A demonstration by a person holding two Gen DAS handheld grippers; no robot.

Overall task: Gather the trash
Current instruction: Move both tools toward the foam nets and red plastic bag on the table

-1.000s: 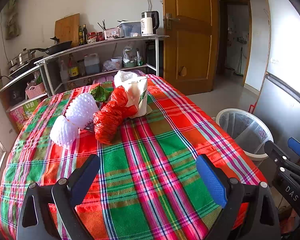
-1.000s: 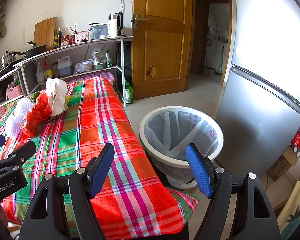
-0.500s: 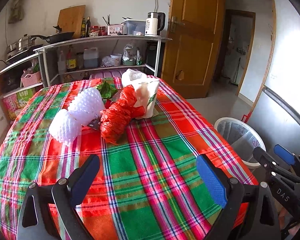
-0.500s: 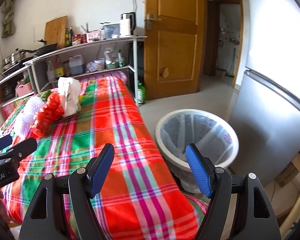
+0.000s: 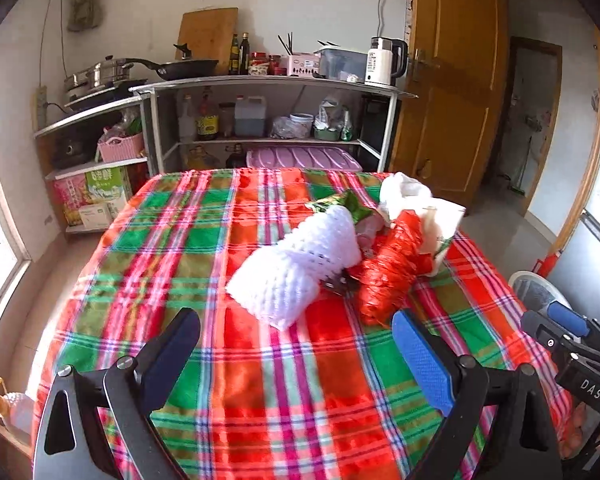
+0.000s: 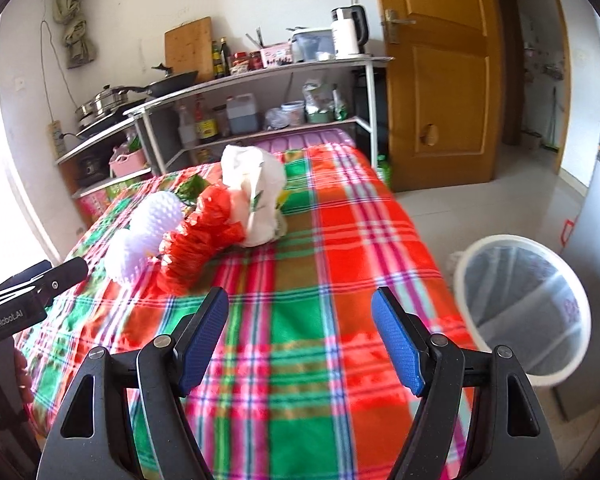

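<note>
While held above the tablecloth (image 5: 204, 248), left tongs (image 5: 296, 356) gaping, right tongs (image 6: 300, 332) gaping, both empty

Counts: 2 white foam nets (image 5: 296, 272), 1 red plastic bag (image 5: 388, 276), 1 white paper bag (image 6: 260, 200), 1 green wrapper (image 5: 340, 204), 1 lined bin (image 6: 524, 304) right of frame.

The left gripper (image 5: 296, 354) hangs above the plaid-clothed surface (image 5: 188, 248), its blue-padded fingers (image 5: 420, 356) spread wide with nothing between them. Just beyond the fingers lie two white foam net sleeves (image 5: 296, 268), touching a crumpled red plastic bag (image 5: 392, 276) ahead of the right finger. Behind the bag stands a white paper bag (image 5: 436, 224). Far right of the fingers, a white lined bin (image 5: 534, 290) shows partly behind the right gripper (image 5: 572, 340).
</note>
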